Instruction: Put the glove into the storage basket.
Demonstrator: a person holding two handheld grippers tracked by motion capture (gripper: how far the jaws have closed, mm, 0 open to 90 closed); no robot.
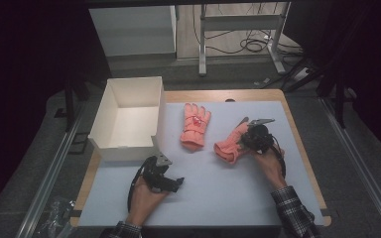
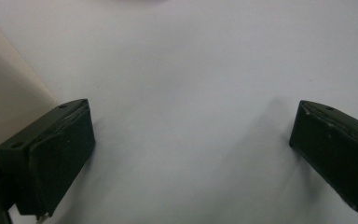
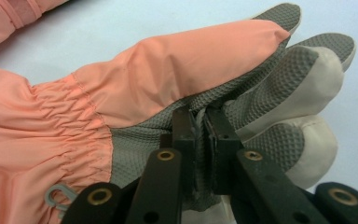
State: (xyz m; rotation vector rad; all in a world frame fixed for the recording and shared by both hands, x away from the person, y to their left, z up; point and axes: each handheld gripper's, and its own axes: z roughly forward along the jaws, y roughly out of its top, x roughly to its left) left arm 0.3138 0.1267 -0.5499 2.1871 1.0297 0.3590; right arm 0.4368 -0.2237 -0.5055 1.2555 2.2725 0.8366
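My right gripper pinches a salmon-pink ski glove; my left gripper hangs with jaws wide apart

The right jaws are pressed together on a fold of the glove's grey textured palm, right of centre on the pale blue mat. A second pink glove lies flat just to its left, near the white open box. My left gripper hovers over bare mat just beside the box's front wall, grasping nothing
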